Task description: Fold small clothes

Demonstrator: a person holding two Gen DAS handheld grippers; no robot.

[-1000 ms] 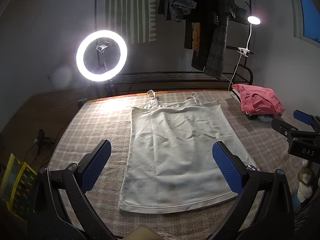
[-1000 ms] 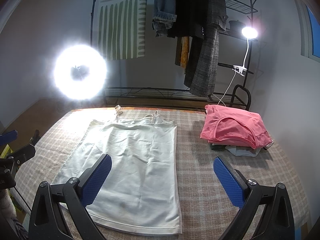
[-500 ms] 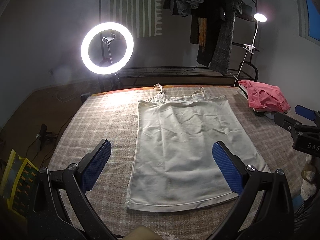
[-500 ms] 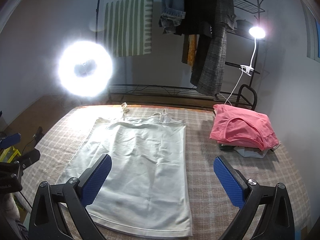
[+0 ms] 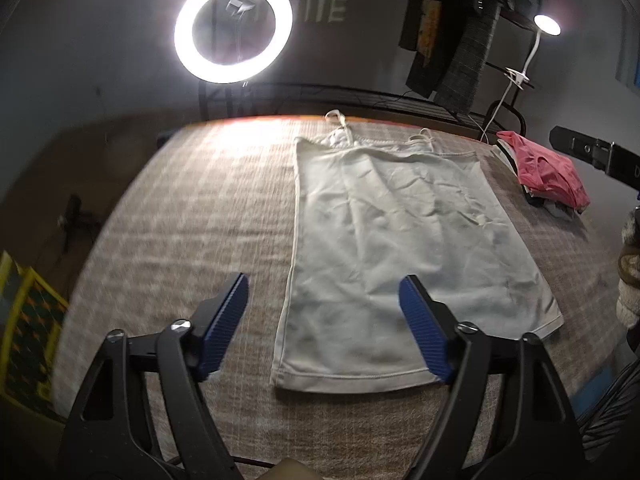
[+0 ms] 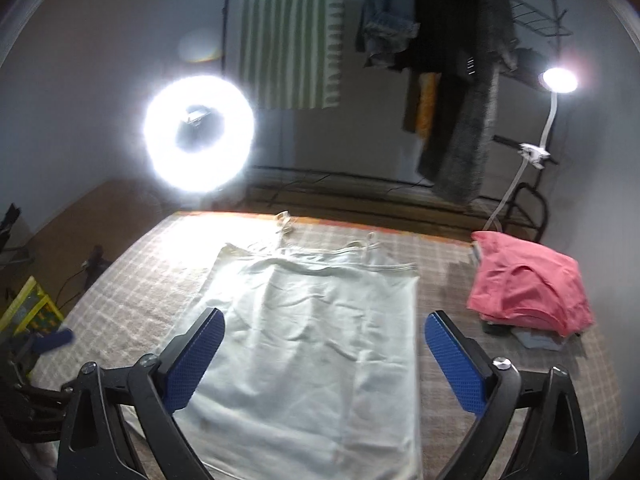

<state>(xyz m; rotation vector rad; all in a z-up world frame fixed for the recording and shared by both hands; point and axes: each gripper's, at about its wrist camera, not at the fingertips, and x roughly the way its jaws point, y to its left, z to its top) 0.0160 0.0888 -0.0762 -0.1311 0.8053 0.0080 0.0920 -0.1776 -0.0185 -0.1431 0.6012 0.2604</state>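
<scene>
White camisole (image 5: 400, 248) lies flat on the checked tabletop (image 5: 192, 208), straps at the far edge, hem nearest, its long axis running away from both grippers. Left gripper (image 5: 324, 312) hovers released over the near-left hem corner; right gripper (image 6: 324, 344), jaws spread, straddles the garment's right edge. Folded pink garment (image 6: 528, 288) sits right.

Room dim overall. 2 sources ahead of the grippers: ring light (image 5: 233, 30) at far left, heavily bloomed in right wrist view, and small clip lamp (image 6: 558, 80) at far right with a haze halo. Bright washed-out patch on table (image 5: 208, 200) just below the ring. Motion blur smears both frames, worst leftward. Fisheye bends edges; corners vignette black.
</scene>
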